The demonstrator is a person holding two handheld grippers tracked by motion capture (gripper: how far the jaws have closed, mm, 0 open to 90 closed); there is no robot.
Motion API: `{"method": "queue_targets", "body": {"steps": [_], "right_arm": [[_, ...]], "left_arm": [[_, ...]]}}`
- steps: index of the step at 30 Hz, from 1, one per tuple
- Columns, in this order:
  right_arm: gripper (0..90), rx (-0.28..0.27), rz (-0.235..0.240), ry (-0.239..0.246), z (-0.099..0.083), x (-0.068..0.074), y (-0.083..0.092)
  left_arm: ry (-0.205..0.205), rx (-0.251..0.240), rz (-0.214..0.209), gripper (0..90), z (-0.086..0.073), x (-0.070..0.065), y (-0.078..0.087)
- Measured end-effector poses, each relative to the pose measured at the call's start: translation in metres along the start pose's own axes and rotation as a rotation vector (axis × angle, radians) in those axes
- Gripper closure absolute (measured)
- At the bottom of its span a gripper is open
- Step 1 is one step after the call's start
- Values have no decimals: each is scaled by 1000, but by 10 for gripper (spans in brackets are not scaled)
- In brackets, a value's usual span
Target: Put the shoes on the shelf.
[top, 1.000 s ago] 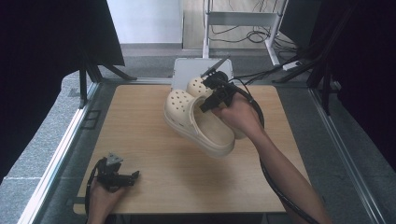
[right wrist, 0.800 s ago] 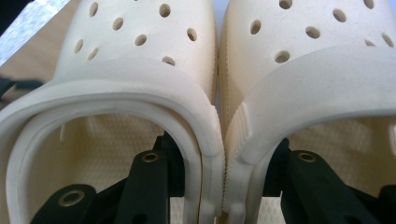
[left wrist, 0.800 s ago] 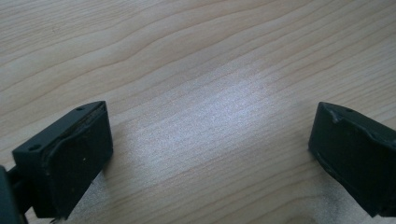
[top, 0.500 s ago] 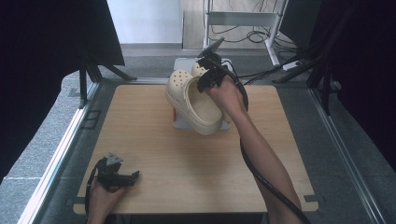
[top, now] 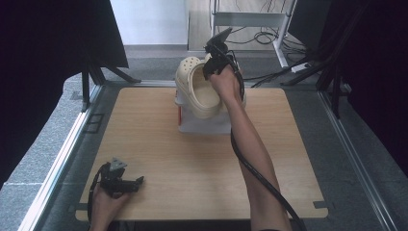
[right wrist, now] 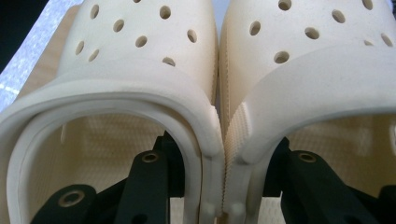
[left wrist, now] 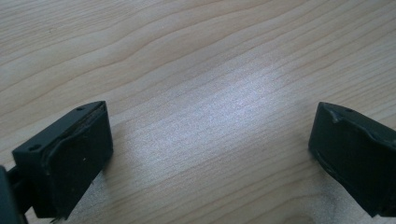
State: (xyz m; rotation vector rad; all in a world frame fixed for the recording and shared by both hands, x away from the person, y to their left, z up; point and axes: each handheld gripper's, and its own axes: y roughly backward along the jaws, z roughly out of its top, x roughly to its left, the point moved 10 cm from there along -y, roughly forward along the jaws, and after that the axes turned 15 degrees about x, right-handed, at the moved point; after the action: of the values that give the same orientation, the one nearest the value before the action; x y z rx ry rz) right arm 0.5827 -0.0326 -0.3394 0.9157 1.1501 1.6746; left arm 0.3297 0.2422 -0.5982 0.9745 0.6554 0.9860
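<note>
- Clogs (top: 199,91), a cream pair, have moved since the earlier frame from mid-desk to the far edge, above a white box (top: 204,122).
- Right gripper (top: 214,62) pinches both clogs together, one jaw inside each opening.
- Perforated toes (right wrist: 140,32) sit side by side, inner walls touching.
- Left gripper (top: 120,180) rests spread on the desk (top: 159,144).

Lighting: high view evenly lit on the wooden table (top: 159,144); dark curtains at 9 and 3 o'clock near black, bright floor at 12 o'clock.
Glare: left gripper view, pale sheen across the centre of the wood.
Focus: that view's near black jaws soft.
Right gripper view: cream clogs (right wrist: 219,93) sharp, softly shaded inside.
</note>
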Motion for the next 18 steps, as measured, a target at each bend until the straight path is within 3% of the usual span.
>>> {"method": "queue_targets", "body": {"steps": [15,18], "right_arm": [[634,-7,-36,-155,47,-14,-26],[634,-12,-40,-169,51,-16,-29]], "left_arm": [[-1,0,-2,0,0,0,0],[-3,-4,0,0,1,0,0]]}}
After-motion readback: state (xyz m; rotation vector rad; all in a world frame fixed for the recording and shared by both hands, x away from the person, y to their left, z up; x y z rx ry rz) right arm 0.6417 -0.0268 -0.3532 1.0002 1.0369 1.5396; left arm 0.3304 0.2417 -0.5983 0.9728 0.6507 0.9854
